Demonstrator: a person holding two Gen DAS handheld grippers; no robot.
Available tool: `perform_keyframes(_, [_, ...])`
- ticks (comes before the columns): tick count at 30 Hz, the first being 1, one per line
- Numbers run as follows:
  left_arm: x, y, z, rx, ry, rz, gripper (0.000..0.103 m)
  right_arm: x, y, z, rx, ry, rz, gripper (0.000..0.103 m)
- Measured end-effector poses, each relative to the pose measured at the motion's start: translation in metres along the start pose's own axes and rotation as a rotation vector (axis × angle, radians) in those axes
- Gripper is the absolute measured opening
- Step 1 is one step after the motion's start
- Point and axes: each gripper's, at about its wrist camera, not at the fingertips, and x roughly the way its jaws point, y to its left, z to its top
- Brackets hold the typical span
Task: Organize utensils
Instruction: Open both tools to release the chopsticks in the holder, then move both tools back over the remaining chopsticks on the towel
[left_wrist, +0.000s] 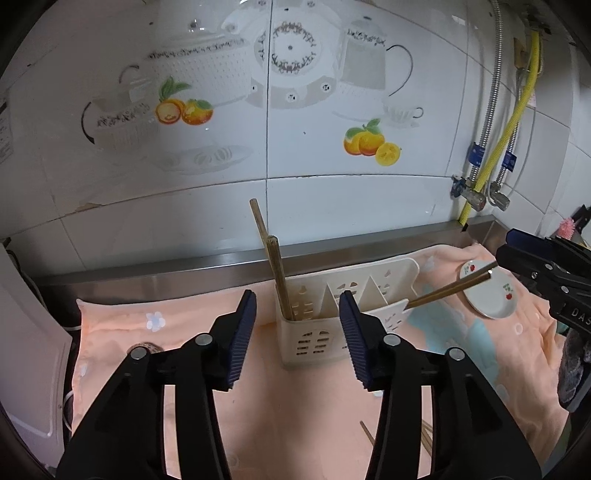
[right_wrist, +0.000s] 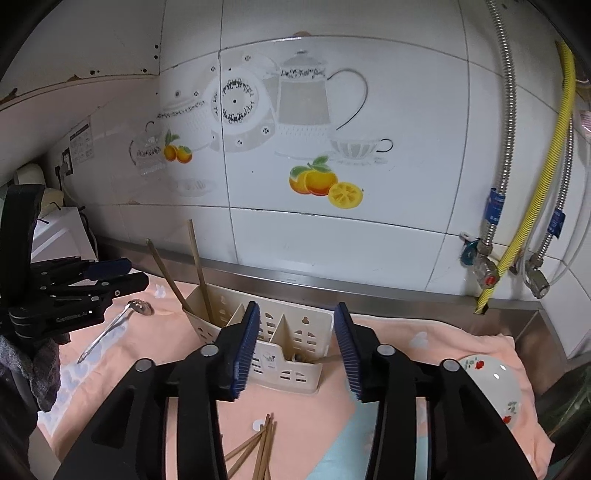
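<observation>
A cream utensil holder (left_wrist: 314, 343) (right_wrist: 295, 339) with three compartments stands on a peach cloth (left_wrist: 266, 406) against the steel ledge. Two wooden chopsticks (left_wrist: 277, 266) (right_wrist: 199, 266) stand in its left compartment. Another pair (left_wrist: 450, 288) leans out of the right compartment, its tops reaching the tips of my right gripper (left_wrist: 506, 245) (right_wrist: 296, 308). That gripper is open, and no pad presses on them. My left gripper (left_wrist: 297, 299) (right_wrist: 138, 272) is open too and holds nothing, a little short of the holder's left end. Several loose chopsticks (right_wrist: 258, 446) lie on the cloth in front.
A metal spoon (right_wrist: 110, 325) lies on the cloth left of the holder. A white plate (left_wrist: 487, 291) (right_wrist: 495, 387) with red flowers sits to its right. Hoses and valves (right_wrist: 487, 266) hang on the tiled wall at the right. A white appliance (left_wrist: 22, 332) stands at the left.
</observation>
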Motion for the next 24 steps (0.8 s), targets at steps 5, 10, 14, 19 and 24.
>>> perform_keyframes(5, [-0.015, -0.002, -0.011, 0.004, -0.006, 0.008, 0.055, -0.015, 0.0, -0.007, 0.007, -0.01, 0.001, 0.049])
perform_keyframes(10, [-0.022, -0.002, -0.026, 0.002, 0.001, 0.014, 0.066, -0.029, 0.001, -0.019, 0.009, -0.015, 0.001, 0.055])
perform_keyframes(14, [-0.026, -0.001, -0.041, -0.002, 0.016, 0.019, 0.072, -0.037, 0.001, -0.03, 0.018, -0.014, 0.004, 0.06])
perform_keyframes(19, [-0.035, -0.003, -0.055, 0.007, 0.013, 0.023, 0.081, -0.046, 0.003, -0.046, 0.022, -0.015, 0.004, 0.068])
perform_keyframes(24, [-0.042, -0.004, -0.065, 0.003, 0.009, 0.017, 0.089, -0.053, 0.004, -0.06, 0.03, -0.009, 0.008, 0.075])
